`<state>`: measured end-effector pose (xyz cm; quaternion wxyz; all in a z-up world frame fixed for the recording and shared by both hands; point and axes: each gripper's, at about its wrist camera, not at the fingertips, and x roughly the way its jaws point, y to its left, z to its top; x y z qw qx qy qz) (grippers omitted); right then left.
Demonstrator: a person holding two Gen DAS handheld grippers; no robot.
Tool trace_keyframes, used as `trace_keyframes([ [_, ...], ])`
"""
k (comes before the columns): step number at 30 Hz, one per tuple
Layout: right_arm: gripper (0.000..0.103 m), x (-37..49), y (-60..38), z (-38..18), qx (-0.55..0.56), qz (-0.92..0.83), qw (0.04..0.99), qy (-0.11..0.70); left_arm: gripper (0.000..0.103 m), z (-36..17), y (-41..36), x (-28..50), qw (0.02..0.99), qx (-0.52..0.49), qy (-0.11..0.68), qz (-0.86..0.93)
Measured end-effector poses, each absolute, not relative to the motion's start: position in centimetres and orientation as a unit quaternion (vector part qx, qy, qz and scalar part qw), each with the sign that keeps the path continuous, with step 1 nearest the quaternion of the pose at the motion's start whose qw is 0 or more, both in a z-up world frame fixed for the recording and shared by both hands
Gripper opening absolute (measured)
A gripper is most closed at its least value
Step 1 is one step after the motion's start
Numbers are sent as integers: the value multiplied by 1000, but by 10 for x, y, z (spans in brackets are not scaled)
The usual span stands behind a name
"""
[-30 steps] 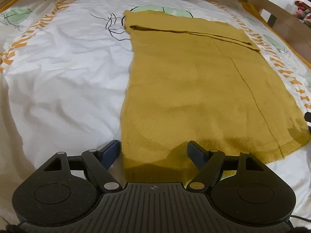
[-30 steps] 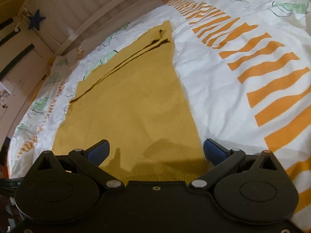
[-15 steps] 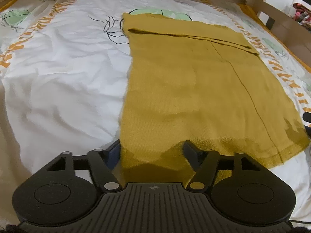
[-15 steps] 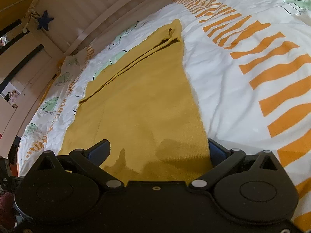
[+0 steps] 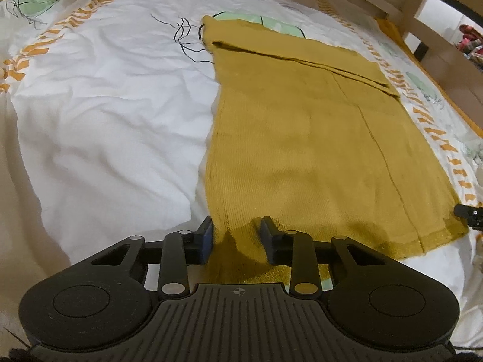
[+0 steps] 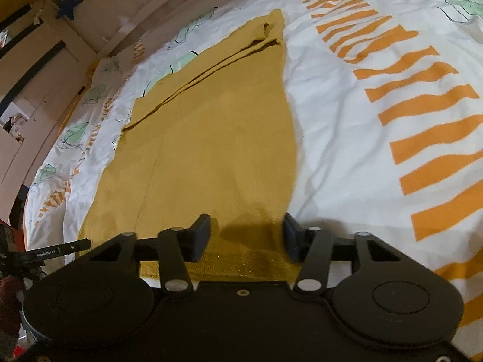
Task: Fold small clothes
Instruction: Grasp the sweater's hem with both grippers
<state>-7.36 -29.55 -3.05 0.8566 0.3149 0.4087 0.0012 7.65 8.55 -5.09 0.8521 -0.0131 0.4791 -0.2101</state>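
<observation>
A white duvet [image 5: 105,126] printed with orange stripes and green motifs covers the bed, rumpled in places, with a pale wooden bed frame [image 5: 437,57] along its far side. On it lies the mustard knit [image 5: 302,138], spread flat, its far end doubled over in a narrow band and a seam running lengthwise down one side. A blue star [image 6: 70,4] hangs on the wall beyond the bed. The left gripper [image 5: 237,235] sits at the near left corner of the knit's hem; its jaws have just been closing and now stand narrowly apart, with the corner of the fabric bunched between them, not visibly pinched. The right gripper [image 6: 246,235] is at the near right corner of the same hem; its jaws have likewise been closing, stand about half apart, and straddle the hem edge without pressing it.
</observation>
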Motion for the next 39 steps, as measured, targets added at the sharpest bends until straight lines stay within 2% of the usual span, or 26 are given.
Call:
trace_keyframes([
  [2,52,-74,-296,-31,316,-1,856,409,27,-51,88,77,853,-22,479,-207],
  [3,44,-75,-295,-30,315,-2,857,409,22,-51,89,76,852,-26,480,-207],
  [4,29,-75,-295,-30,315,-3,857,408,17,-51,90,76,853,-32,479,-207],
  [5,22,-76,-296,-30,318,-3,857,405,14,-50,91,76,853,-37,478,-209],
  [7,17,-77,-297,-30,325,-6,857,399,8,-50,93,75,854,-50,474,-209],
  [25,14,-72,-316,7,376,18,884,277,6,6,96,91,884,-134,387,-224],
  [39,14,-12,-350,36,375,25,900,220,6,38,83,149,902,-153,336,-224],
])
